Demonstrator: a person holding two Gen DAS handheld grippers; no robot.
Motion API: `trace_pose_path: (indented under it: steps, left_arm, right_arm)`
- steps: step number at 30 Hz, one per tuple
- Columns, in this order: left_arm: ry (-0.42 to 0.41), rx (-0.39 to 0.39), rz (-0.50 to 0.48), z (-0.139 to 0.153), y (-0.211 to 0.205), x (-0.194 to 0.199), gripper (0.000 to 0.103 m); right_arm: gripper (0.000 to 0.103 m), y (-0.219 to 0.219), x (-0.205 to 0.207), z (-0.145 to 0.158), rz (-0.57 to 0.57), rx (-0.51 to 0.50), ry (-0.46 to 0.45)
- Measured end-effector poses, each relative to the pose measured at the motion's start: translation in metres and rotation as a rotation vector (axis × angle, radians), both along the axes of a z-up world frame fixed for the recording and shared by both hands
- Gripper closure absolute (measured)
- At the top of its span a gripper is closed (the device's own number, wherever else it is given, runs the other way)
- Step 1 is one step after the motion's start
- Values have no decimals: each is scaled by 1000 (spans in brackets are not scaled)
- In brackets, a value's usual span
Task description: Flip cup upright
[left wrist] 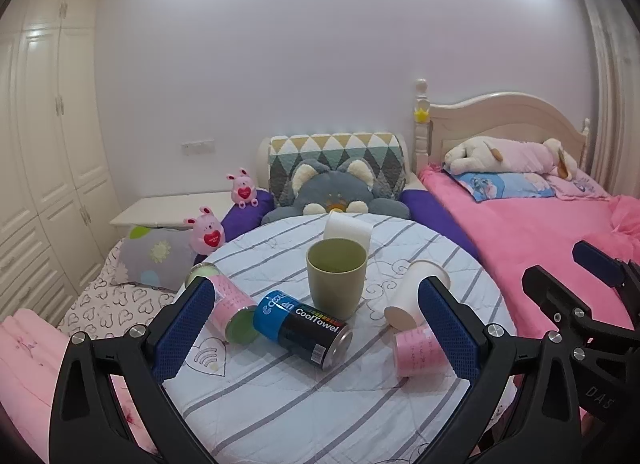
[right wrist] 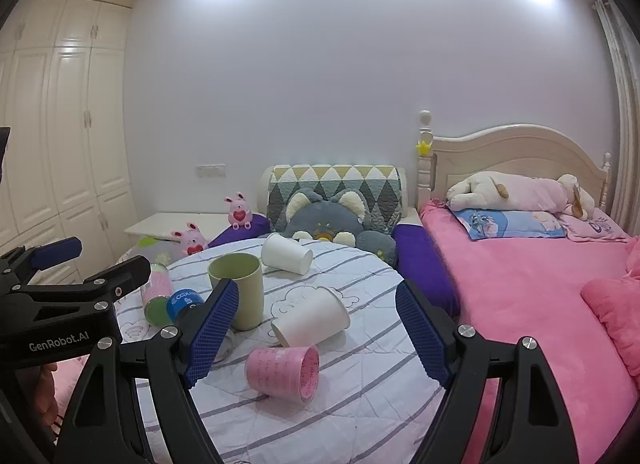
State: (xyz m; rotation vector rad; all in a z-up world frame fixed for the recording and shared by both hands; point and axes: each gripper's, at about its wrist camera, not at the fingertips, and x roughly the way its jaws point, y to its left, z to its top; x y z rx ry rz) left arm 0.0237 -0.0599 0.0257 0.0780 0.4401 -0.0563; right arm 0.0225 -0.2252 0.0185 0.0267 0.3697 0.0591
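1. Far left edge of the round table [left wrist: 304, 416]: left gripper [left wrist: 316, 328] hovering, fingers spread wide, nothing between them.
2. Just inside the left edge: pink canister [left wrist: 232, 308] lying down, blue can [left wrist: 304, 324] on its side next to it.
3. Centre of the table: green cup [left wrist: 337, 276] already standing, mouth up.
4. Behind it, toward the far edge: white cup [right wrist: 287, 253] toppled on its side.
5. Right of centre: second white cup [right wrist: 312, 316] also down, rim facing the near edge.
6. Near edge, just in front: pink cup [right wrist: 284, 374] on its side, open mouth turned right.
7. Right gripper [right wrist: 316, 336] wide open, empty, framing both cups.
8. Step in hand, by the look of it: picking a target. Next: lower, close across a fallen cup's wall, rotate upright.
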Motion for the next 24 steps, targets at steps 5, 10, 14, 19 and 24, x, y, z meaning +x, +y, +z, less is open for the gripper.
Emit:
trace_pose_path:
  steps: [5, 10, 14, 19, 24]
  left_arm:
    - [-2, 2, 3, 1, 0, 1, 0]
    - [-3, 1, 3, 2, -1, 3, 0]
    - [-5, 2, 5, 4, 0, 3, 0]
    - [-3, 3, 10, 6, 1, 6, 0]
    - [-6, 3, 9, 7, 1, 7, 0]
  right_arm:
    - [21, 0, 1, 1, 0, 1, 0]
    - [21, -1, 1, 1, 1, -2, -3]
    - [21, 0, 3, 3, 2, -4, -6]
    - [21, 1, 5, 6, 4, -6, -11]
    - [21, 5, 5, 9, 7, -11, -22]
